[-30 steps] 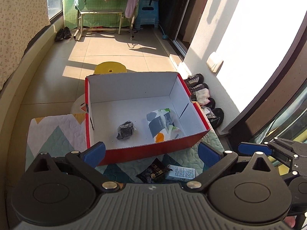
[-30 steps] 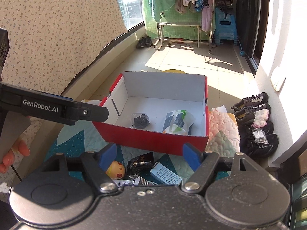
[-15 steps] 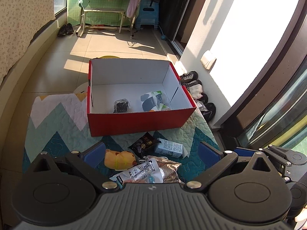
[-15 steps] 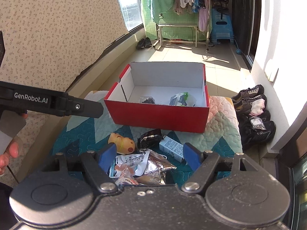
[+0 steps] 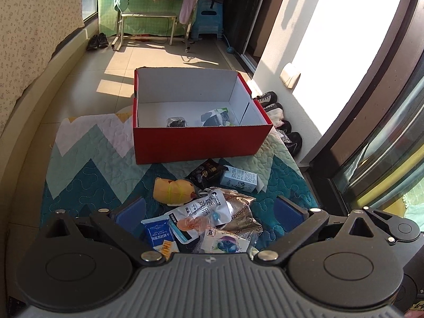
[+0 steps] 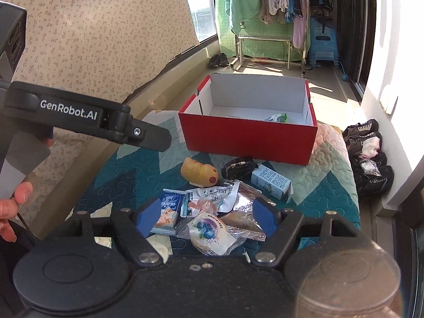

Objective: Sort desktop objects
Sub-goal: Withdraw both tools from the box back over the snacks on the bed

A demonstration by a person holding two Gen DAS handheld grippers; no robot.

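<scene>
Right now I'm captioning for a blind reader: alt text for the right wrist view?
An open right gripper hovers over snack packets heaped on a teal zigzag quilt. Beyond sit a yellow duck toy and an open red cardboard box.

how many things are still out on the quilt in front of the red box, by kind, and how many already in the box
Snack packets on the quilt: 5 in view (black packet, white sausage pouch, gold pouch, blueberry pastry, blue sachet)
Small cartons: 1 (pale blue carton)
Toys: 1 (yellow toy)
In the red box: 2 (dark packet, white pouch)
Total: 9
</scene>
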